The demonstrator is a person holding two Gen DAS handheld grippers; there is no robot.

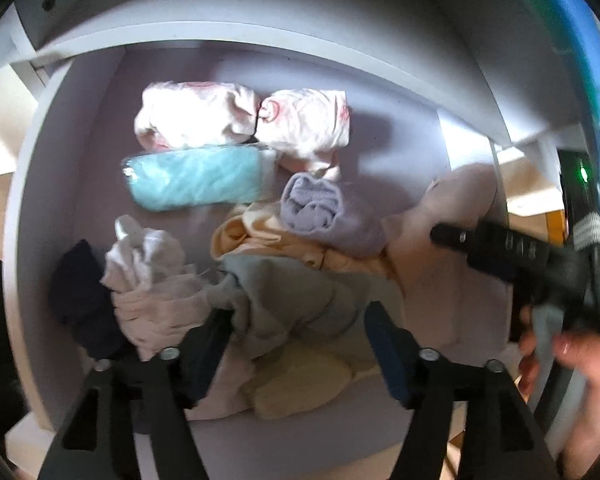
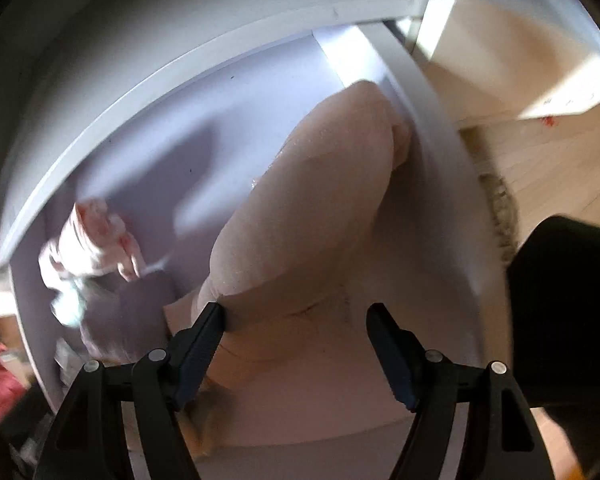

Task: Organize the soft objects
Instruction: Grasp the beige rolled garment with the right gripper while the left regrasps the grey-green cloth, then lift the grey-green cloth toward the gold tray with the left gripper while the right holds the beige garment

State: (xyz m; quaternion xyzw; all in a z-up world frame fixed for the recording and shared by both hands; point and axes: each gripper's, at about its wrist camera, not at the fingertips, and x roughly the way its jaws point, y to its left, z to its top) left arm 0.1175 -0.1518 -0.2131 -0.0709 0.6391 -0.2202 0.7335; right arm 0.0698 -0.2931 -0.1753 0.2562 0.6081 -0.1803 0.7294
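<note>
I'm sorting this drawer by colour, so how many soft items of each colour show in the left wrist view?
White with pink print: 2
Aqua: 1
Lavender: 1
Grey-green: 1
Dark navy: 1
Pale pink: 2
Cream or yellow: 2
Total: 10

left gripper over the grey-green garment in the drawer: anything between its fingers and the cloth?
Nothing visible. The left gripper is open directly over the grey-green garment, whose folds sit between the fingers. A white crumpled cloth lies beside it on the left, clear of the gap.
</note>
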